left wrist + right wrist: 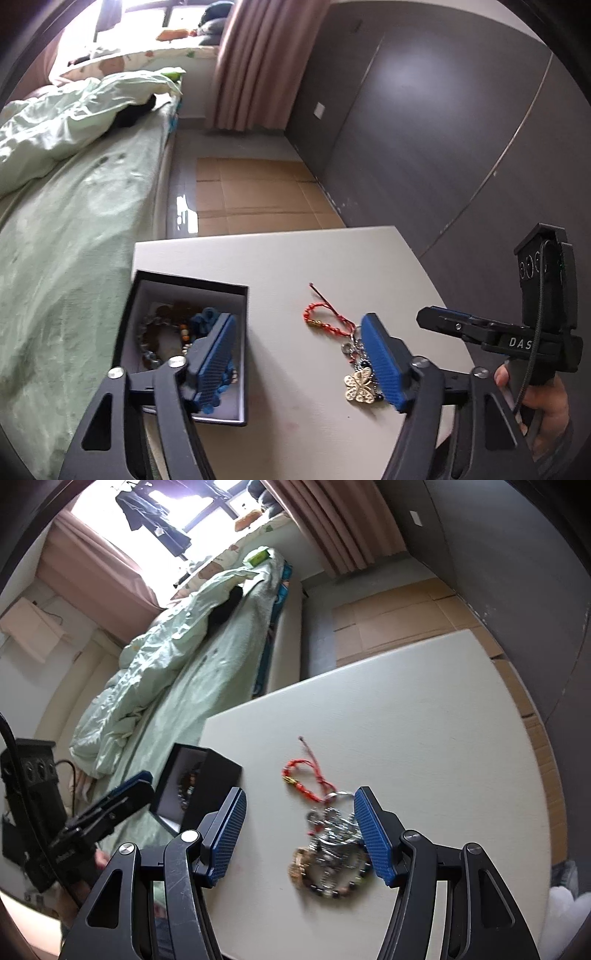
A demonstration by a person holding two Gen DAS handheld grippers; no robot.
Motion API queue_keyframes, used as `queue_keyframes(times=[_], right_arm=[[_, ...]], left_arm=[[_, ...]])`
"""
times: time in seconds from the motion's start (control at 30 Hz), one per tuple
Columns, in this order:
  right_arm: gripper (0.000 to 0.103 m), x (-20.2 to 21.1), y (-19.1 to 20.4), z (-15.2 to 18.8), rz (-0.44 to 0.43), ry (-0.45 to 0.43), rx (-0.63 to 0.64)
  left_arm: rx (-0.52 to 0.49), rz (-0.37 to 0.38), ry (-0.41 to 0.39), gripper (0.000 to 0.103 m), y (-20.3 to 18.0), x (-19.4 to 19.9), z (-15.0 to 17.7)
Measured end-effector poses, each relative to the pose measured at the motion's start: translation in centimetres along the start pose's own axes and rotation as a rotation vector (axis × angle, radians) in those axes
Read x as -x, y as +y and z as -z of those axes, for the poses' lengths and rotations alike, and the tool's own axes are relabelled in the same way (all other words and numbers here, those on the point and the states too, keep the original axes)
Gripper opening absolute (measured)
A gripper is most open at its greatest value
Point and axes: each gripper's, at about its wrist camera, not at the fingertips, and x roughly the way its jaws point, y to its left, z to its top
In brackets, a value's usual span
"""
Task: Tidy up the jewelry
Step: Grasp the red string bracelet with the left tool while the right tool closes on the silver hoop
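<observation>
On the pale table (pixel 424 709), a tangle of jewelry (pixel 332 845) lay between the right gripper's (pixel 299 838) wide, empty jaws, nearer the pad at three o'clock. A red cord bracelet (pixel 306 775) trailed toward twelve o'clock. The left gripper (pixel 299 362), also gaping and empty, hovered with the black box (pixel 177 295) at nine o'clock, beads inside.

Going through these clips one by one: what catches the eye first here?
A tangle of jewelry lies loose on the white table, a red cord bracelet and a gold butterfly pendant standing out. To its left sits an open black box already holding beaded pieces.
</observation>
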Motion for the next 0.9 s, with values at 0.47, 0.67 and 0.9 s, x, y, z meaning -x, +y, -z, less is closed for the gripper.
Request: queue_keyframes(times=[0.47,0.67,0.9], right_arm=[[0.068,-2.6,-0.5,1.3,0.094,0.13,0.098],[0.077,-4.5,0.7,1.7,0.171,0.157,0.194],[0.077,-7.0,1.2,2.0,0.249,0.179,0.258]], left_arm=[[-0.001,-0.001,0.036,0.054,-0.4,-1.9,-1.3],[0.032,0.007,0.021,0.054,0.4,-2.0,-1.5],[0.028,0.015,0.033,0.054,0.8,-2.8,-1.3]])
